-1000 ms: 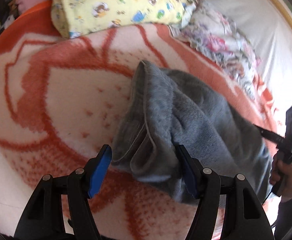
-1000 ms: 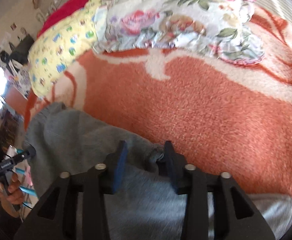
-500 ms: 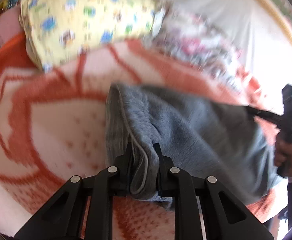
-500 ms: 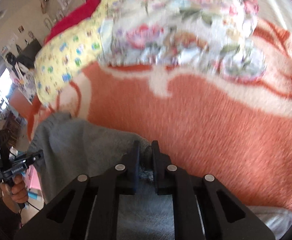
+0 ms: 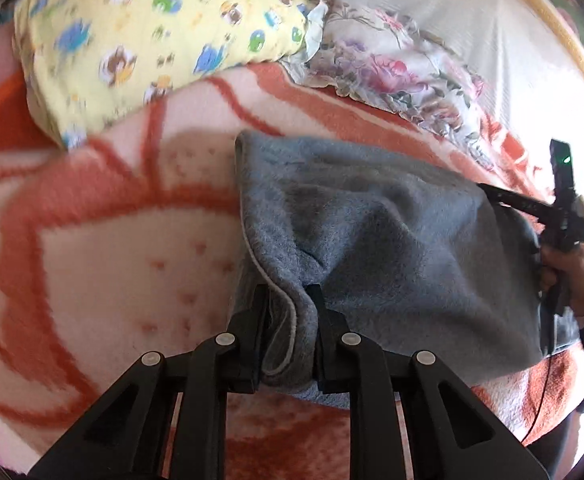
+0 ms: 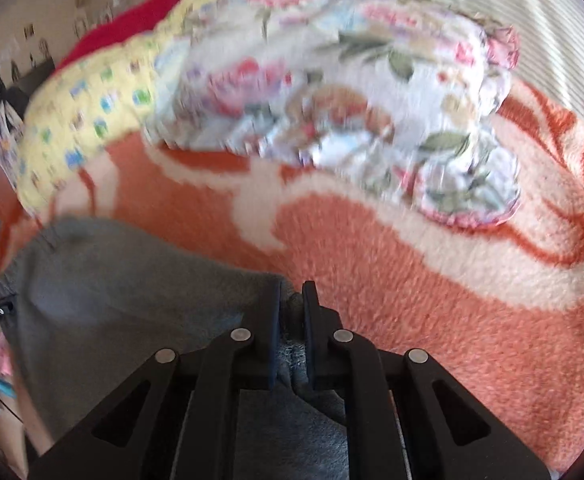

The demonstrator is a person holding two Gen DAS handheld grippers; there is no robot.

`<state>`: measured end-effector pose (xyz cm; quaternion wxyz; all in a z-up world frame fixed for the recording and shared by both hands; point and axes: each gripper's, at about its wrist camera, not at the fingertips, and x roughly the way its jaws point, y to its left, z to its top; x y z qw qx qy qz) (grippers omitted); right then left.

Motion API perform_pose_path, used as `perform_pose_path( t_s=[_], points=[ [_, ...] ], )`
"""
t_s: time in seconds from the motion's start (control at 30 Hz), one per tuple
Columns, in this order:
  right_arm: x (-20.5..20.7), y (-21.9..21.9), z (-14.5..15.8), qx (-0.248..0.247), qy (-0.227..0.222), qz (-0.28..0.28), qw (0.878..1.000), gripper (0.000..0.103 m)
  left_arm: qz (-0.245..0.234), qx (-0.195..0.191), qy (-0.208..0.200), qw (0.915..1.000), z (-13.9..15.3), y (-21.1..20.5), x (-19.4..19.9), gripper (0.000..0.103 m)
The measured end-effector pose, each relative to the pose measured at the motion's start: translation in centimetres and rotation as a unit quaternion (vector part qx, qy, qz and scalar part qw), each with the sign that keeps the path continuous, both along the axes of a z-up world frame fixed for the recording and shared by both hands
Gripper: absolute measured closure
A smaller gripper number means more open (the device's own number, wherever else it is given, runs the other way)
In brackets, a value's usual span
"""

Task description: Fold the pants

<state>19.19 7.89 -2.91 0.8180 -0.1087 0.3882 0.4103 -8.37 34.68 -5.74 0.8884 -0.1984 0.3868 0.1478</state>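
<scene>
The grey fleece pants [image 5: 391, 240] lie bunched on an orange and cream blanket [image 5: 104, 264]. My left gripper [image 5: 288, 294] pinches a folded hem edge of the pants between its pads, and its jaws are opening slightly around the fold. In the right wrist view my right gripper [image 6: 290, 300] is shut on another bunched edge of the pants [image 6: 132, 280]. That right gripper [image 5: 487, 192], held by a hand [image 5: 571, 276], shows at the pants' far right side in the left wrist view.
A yellow cartoon-print pillow [image 5: 152, 40] and a floral pillow [image 5: 391, 64] lie at the head of the blanket. A white wall or sheet [image 5: 471, 20] rises behind them. Orange blanket [image 6: 411, 280] stretches to the right of the pants.
Both grippers went from open around the pants' edges to closed on them. The fabric between them now looks pulled more taut, and both views have shifted slightly.
</scene>
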Motion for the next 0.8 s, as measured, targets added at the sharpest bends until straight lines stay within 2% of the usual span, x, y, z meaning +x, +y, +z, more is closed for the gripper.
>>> perform_pose_path(
  t_s=[0.03, 0.17, 0.3, 0.37, 0.43, 0.6, 0.8],
  points=[
    [0.1, 0.0, -0.2, 0.003, -0.005, -0.003, 1.0, 0.091, -0.001, -0.004, -0.006, 1.0, -0.1, 0.2, -0.3, 0.081],
    [0.9, -0.7, -0.2, 0.009, -0.003, -0.024, 1.0, 0.068, -0.008, -0.029, -0.013, 0.9995, 0.2, 1.0, -1.2, 0.077],
    [1.0, -2.6, 1.2, 0.033, 0.014, -0.038, 0.999, 0.065, 0.006, -0.004, -0.001, 1.0, 1.7, 0.8, -2.3, 0.059],
    [0.3, -4.3, 2.2, 0.053, 0.02, -0.047, 0.997, 0.063, 0.007, 0.001, -0.007, 1.0, 2.9, 0.7, -3.0, 0.057],
    [-0.3, -6.3, 3.0, 0.07, 0.033, -0.057, 0.995, 0.058, 0.021, 0.011, 0.0, 0.9997, 3.7, 0.8, -3.5, 0.041],
    [-2.8, -11.9, 3.9, 0.1, 0.062, -0.083, 0.99, 0.057, 0.044, 0.01, -0.026, 0.9986, 5.8, 0.8, -5.0, 0.041],
    [-6.1, -17.4, 3.9, 0.112, 0.075, -0.113, 0.985, 0.057, 0.004, 0.01, -0.05, 0.9987, 8.2, -2.5, -3.3, 0.041]
  ],
)
